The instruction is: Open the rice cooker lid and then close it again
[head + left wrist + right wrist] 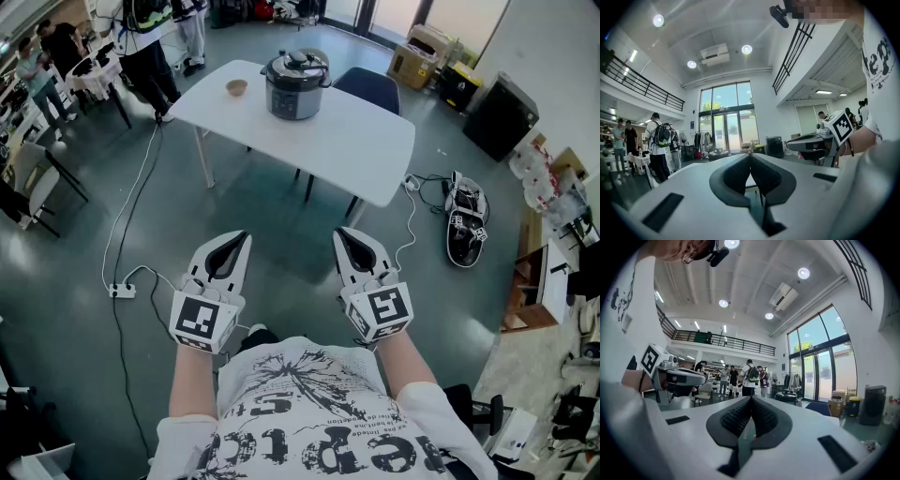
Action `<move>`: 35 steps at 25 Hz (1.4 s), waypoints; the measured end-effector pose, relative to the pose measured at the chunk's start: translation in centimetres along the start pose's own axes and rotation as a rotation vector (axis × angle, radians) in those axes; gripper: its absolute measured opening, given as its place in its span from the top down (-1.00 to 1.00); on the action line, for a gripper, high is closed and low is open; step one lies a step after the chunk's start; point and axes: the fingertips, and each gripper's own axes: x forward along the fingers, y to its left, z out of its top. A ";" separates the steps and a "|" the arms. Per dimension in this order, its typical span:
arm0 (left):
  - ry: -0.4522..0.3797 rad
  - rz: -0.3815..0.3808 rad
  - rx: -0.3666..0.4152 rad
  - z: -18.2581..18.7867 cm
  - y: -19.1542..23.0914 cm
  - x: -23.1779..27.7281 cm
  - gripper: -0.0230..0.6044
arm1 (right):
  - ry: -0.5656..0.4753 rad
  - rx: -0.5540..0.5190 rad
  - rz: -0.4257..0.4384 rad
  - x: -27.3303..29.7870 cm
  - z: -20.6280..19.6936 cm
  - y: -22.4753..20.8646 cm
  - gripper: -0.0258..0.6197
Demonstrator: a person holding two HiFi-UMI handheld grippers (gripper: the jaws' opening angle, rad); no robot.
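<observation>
A silver and black rice cooker (296, 82) stands with its lid down on the far side of a white table (366, 141) in the head view. Both grippers hang well short of the table, held level in front of the person's chest. My left gripper (244, 236) is shut with nothing in it, and its jaws meet at the tip (750, 153) in the left gripper view. My right gripper (341, 232) is also shut and empty, its pads closed together (751, 398). The cooker shows faintly beyond the jaws (790, 397).
A small bowl (236, 87) sits on the table's left end. A dark chair (367, 86) stands behind the table. Cables and a power strip (122, 291) lie on the floor at left. A gripper stand (465, 225) lies on the floor at right. People (141, 42) stand at far left.
</observation>
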 end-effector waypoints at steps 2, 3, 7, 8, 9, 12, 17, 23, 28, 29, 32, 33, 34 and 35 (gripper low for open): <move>0.000 -0.003 0.003 0.1 -0.1 -0.1 0.88 | 0.000 -0.004 0.000 0.0 0.1 0.1 0.88; 0.000 -0.003 0.004 0.1 -0.1 -0.1 0.88 | 0.000 -0.005 0.000 0.0 0.2 0.2 0.88; -0.011 0.001 0.001 0.2 0.3 -0.3 0.88 | 0.010 -0.017 0.003 0.3 0.0 0.6 0.88; -0.013 0.002 -0.002 0.3 0.4 -0.3 0.88 | 0.012 -0.018 0.005 0.3 -0.1 0.6 0.88; -0.013 0.003 -0.005 0.4 0.4 -0.3 0.88 | 0.014 -0.017 0.007 0.3 -0.1 0.6 0.88; -0.011 0.009 -0.018 0.3 0.6 0.0 0.88 | 0.009 0.001 0.012 0.7 -0.1 0.5 0.88; -0.001 0.010 -0.034 -0.6 0.3 0.7 0.88 | -0.060 -0.035 0.068 1.3 0.5 1.2 -0.35; 0.016 0.009 -0.027 -1.6 3.0 3.0 0.88 | -0.042 0.025 0.055 5.4 -0.4 -0.4 -0.90; -0.001 0.001 -0.037 -2.8 8.7 6.7 0.88 | -0.014 0.055 0.020 11.8 -1.2 -2.4 -0.90; 0.006 -0.009 -0.032 -3.1 9.9 7.5 0.88 | -0.009 0.053 0.013 13.2 -1.2 -2.6 -0.90; 0.002 -0.028 -0.032 -3.5 14.8 10.3 0.88 | -0.002 0.052 -0.001 18.9 -0.8 -3.2 -0.90; -0.011 -0.031 -0.037 -3.4 16.8 11.5 0.88 | 0.000 0.053 -0.002 21.1 -0.5 -3.4 -0.90; -0.024 -0.035 -0.042 -3.3 18.8 12.9 0.88 | 0.002 0.052 -0.003 23.4 -0.3 -3.8 -0.90; -0.029 -0.042 -0.045 -3.3 20.8 14.3 0.88 | 0.005 0.052 -0.006 25.8 -0.1 -4.2 -0.90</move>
